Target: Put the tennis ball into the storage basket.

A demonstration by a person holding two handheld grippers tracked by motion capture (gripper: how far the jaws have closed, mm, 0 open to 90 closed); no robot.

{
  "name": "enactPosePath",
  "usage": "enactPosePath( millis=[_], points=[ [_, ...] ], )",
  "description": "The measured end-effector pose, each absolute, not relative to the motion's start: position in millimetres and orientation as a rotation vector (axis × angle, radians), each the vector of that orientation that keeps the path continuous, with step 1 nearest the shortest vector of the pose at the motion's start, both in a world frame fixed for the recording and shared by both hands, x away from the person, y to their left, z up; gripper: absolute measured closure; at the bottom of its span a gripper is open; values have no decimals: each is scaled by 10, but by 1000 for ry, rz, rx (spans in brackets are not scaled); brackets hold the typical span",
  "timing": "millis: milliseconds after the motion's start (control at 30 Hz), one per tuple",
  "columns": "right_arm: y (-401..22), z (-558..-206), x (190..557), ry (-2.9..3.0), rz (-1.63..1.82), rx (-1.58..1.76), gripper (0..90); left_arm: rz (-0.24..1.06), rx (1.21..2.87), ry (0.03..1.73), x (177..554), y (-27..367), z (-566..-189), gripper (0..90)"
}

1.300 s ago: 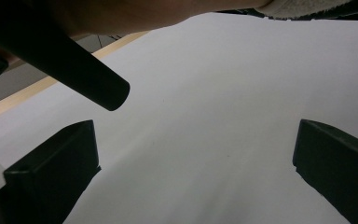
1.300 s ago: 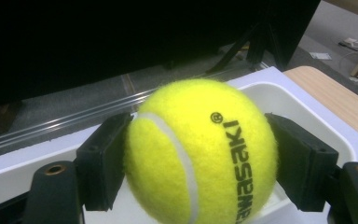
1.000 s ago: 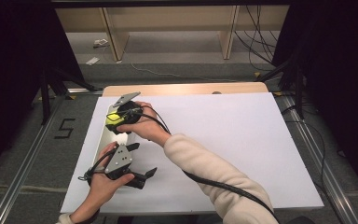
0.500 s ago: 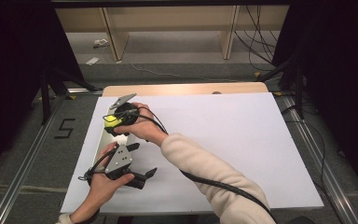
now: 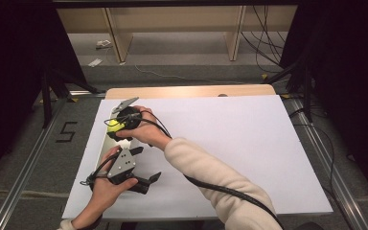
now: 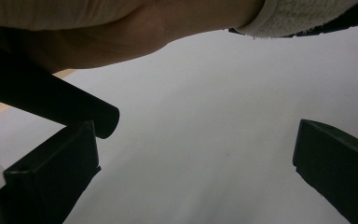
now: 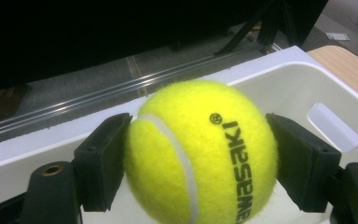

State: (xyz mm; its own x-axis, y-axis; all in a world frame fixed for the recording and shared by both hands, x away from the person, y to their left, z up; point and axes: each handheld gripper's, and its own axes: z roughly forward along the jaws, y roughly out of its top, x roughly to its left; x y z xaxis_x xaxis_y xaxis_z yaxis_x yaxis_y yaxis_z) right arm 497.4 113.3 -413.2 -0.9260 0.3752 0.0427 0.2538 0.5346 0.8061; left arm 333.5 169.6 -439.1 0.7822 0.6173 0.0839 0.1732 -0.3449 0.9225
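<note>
Honestly, that fuzzy yellow tennis ball (image 7: 200,154) is about as easy as things get: light, springy, felt cover with plenty of grip, nothing to break. It will squash a bit and roll the second it's let loose, so the best hold is straight across its widest part, which is where the right tongs (image 7: 200,161) have it, one black pad on each side at mid-height. Their jaws have just been opening a touch, but the pads look like they're pressing on the felt, so I'd call that gripping the ball. The ball sits just over the open white plastic bin (image 7: 279,88), at the left edge of the white-covered table (image 5: 249,143). In the high view the right hand (image 5: 141,127) reaches across to the far left with the tongs pointing left and a bit down. The left tongs (image 6: 196,163) are wide open with nothing between them, held low at the near left and aimed out across the table.
</note>
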Motion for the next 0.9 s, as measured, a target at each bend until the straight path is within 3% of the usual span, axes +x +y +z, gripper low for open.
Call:
enactPosePath(
  millis=[167,900],
  points=[
    [1135,-4117,4966,2621,1363,555,154,516,1904,597,3334,1690,-4392,0],
    [881,-3955,4993,2542,1396,606,155,520,1907,596,3341,1692,-4395,0]
  ],
)
